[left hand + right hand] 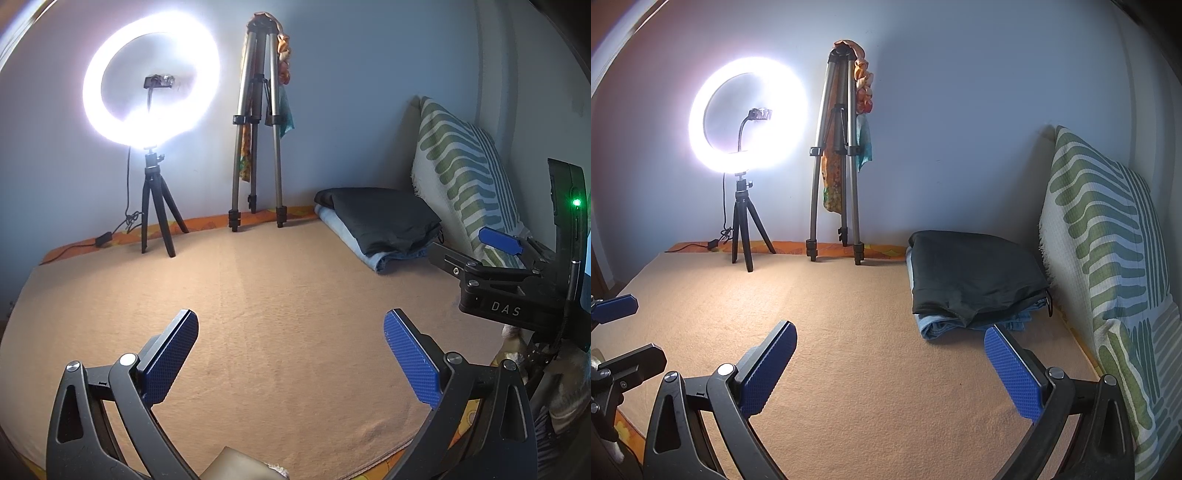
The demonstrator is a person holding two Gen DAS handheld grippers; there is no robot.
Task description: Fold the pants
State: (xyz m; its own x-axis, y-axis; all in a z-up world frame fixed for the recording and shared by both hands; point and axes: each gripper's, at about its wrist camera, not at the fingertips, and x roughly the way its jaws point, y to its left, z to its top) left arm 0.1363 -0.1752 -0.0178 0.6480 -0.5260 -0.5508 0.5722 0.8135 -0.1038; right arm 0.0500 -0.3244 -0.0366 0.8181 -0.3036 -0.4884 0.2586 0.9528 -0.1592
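Note:
Folded black pants [384, 218] [975, 277] lie on top of folded light blue jeans [354, 243] [938, 325] at the back right of the tan blanket [277, 314] [868, 332]. My left gripper [291, 328] is open and empty, above the blanket's middle, well short of the stack. My right gripper [890, 339] is open and empty, its right finger just in front of the stack. The right gripper also shows at the right edge of the left wrist view [509, 273].
A lit ring light on a small tripod [151, 81] [748, 118] and a tall tripod [255, 125] [836, 155] draped with cloth stand along the back wall. A green-striped cushion [465, 177] [1108, 240] leans at the right.

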